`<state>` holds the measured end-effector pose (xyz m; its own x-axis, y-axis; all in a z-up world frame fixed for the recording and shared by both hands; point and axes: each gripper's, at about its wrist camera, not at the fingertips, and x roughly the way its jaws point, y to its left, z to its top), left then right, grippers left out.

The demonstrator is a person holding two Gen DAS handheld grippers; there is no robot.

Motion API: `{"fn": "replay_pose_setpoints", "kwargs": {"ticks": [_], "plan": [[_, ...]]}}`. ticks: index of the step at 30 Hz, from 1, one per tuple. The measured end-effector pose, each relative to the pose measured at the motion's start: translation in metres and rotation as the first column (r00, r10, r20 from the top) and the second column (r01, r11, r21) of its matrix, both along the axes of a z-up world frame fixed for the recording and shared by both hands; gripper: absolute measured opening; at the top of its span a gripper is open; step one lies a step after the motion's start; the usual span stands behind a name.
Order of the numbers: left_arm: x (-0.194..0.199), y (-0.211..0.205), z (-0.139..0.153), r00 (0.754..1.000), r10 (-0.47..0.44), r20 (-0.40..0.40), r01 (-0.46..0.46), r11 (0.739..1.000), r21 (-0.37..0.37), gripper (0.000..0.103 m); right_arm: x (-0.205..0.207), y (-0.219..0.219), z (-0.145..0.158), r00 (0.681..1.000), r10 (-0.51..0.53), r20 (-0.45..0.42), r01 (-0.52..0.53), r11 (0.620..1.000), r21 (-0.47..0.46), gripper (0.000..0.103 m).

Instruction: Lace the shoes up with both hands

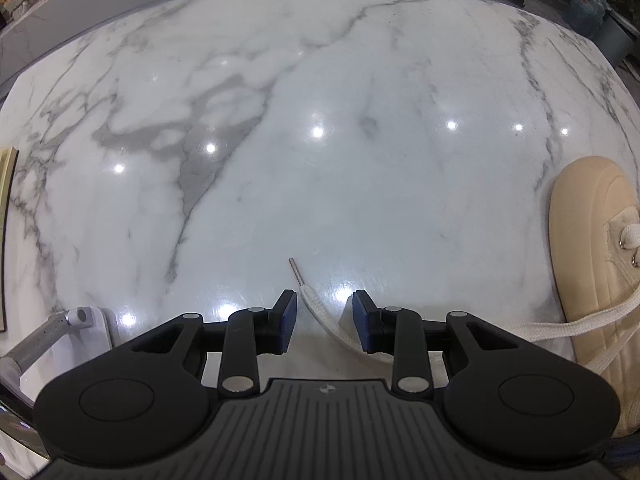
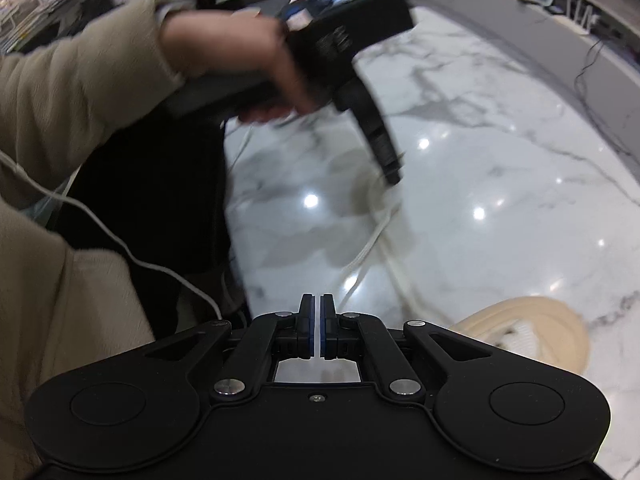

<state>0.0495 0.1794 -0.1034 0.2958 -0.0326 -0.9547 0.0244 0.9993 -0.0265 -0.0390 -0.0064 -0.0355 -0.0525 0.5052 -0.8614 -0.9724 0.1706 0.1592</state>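
The left hand-held gripper (image 1: 325,322) is spread around the lace (image 1: 316,312), ready to pinch; the right hand-held gripper (image 2: 316,326) is pressed together, empty.

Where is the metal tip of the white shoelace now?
In the left wrist view, the metal tip lies on the marble table, just beyond the open left gripper, left of the beige shoe.
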Motion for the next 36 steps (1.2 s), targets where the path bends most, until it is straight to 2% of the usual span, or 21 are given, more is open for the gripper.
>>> {"fn": "replay_pose_setpoints", "kwargs": {"ticks": [3, 5, 10, 11, 12, 15, 21, 25, 30, 36], "plan": [[0.0, -0.003, 0.0, 1.0, -0.012, 0.012, 0.011, 1.0, 0.021, 0.024, -0.006, 0.005, -0.007, 1.0, 0.026, -0.005, -0.026, 0.999, -0.028, 0.002], [0.0, -0.004, 0.001, 0.999, -0.018, 0.027, 0.017, 1.0, 0.02, 0.005, -0.007, 0.006, -0.01, 1.0, 0.015, 0.005, -0.015, 0.999, -0.04, 0.005], [-0.003, -0.01, 0.011, 0.996, -0.042, 0.078, 0.042, 0.999, 0.004, 0.004, -0.003, -0.005, -0.003, 0.998, -0.053, 0.018, 0.054, 0.999, -0.009, 0.007], [-0.004, -0.013, 0.015, 0.994, -0.054, 0.098, 0.054, 0.999, 0.002, 0.004, -0.002, -0.008, -0.001, 0.997, -0.075, 0.023, 0.075, 0.997, 0.002, 0.011], [-0.005, -0.017, 0.02, 0.991, -0.067, 0.118, 0.068, 0.998, -0.004, 0.004, -0.001, -0.011, -0.001, 0.996, -0.091, 0.025, 0.091, 0.996, 0.009, 0.014], [-0.012, -0.032, 0.04, 0.973, -0.138, 0.185, 0.141, 0.99, -0.006, 0.004, 0.002, -0.026, 0.003, 0.985, -0.172, 0.032, 0.17, 0.984, 0.048, 0.015], [-0.029, -0.075, 0.075, 0.914, -0.298, 0.276, 0.304, 0.952, 0.02, 0.004, 0.007, -0.062, 0.014, 0.949, -0.314, 0.04, 0.307, 0.944, 0.119, 0.015], [-0.038, -0.104, 0.089, 0.869, -0.387, 0.308, 0.397, 0.917, 0.033, 0.004, 0.011, -0.088, 0.02, 0.904, -0.423, 0.061, 0.412, 0.901, 0.135, 0.021], [-0.051, -0.147, 0.101, 0.796, -0.509, 0.329, 0.523, 0.851, 0.05, 0.004, 0.01, -0.113, 0.021, 0.846, -0.527, 0.078, 0.513, 0.845, 0.152, 0.021], [-0.063, -0.186, 0.102, 0.722, -0.622, 0.303, 0.632, 0.771, 0.075, 0.004, 0.013, -0.126, 0.017, 0.788, -0.608, 0.098, 0.587, 0.79, 0.178, 0.021]]}}
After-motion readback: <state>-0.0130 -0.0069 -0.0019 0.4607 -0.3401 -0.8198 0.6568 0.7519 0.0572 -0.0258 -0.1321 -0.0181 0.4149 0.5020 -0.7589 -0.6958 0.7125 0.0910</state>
